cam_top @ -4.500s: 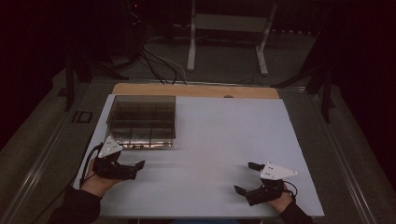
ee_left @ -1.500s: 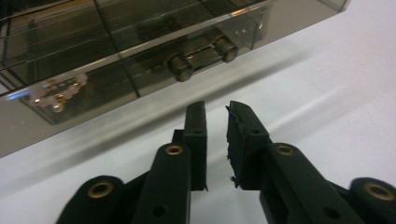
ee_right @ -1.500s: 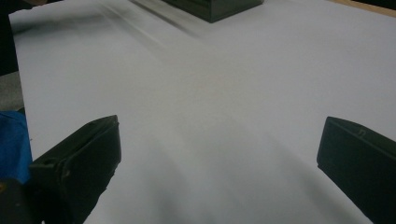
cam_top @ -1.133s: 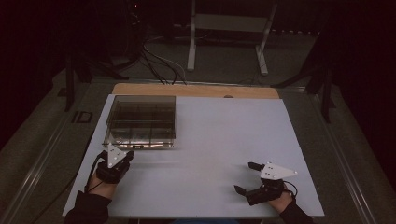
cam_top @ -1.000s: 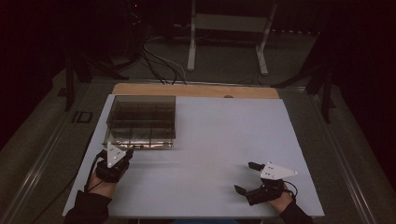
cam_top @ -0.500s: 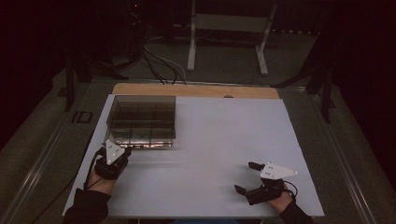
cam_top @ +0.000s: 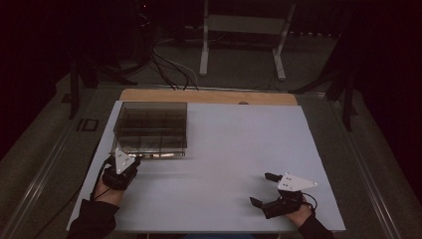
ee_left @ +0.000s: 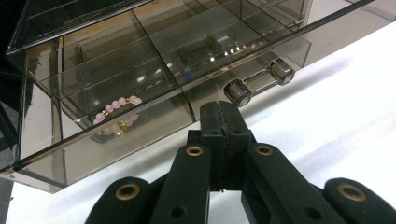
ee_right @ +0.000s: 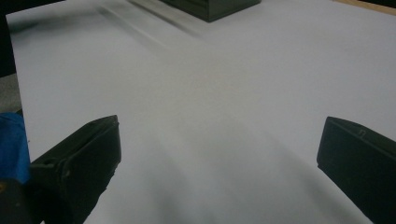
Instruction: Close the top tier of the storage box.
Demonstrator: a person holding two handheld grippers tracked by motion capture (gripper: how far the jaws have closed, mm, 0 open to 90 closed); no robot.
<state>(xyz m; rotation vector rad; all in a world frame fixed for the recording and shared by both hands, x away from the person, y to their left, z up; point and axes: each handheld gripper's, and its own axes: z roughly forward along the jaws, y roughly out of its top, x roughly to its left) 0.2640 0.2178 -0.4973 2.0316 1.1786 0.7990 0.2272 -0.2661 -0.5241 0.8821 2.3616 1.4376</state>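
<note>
Change since earlier: left gripper (cam_top: 130,160) has been swung from a sideways lie at the sheet's left edge to point at 12 o'clock, up against the box front; right gripper (cam_top: 264,189) is seen unmoved.
Task thing: smoky transparent acrylic drawer box (cam_top: 151,127) with compartments, set at 10 o'clock on the white table sheet (cam_top: 239,149).
Handle: clear bar handle with two round knobs (ee_left: 258,79) is seen on the drawer front, just beyond the left jaw tips at 1 o'clock.
Contents: pink bead bracelet with gold accents (ee_left: 116,108) is seen inside a compartment, at 10 o'clock from the jaw tips.
Left claw: jaws pressed fully together, nothing held between them; tips (ee_left: 221,117) just short of the drawer front; contact cannot be told.
Right claw: jaws spread wide, nothing between them; rested at 5 o'clock on the sheet, well apart from the box.
</note>
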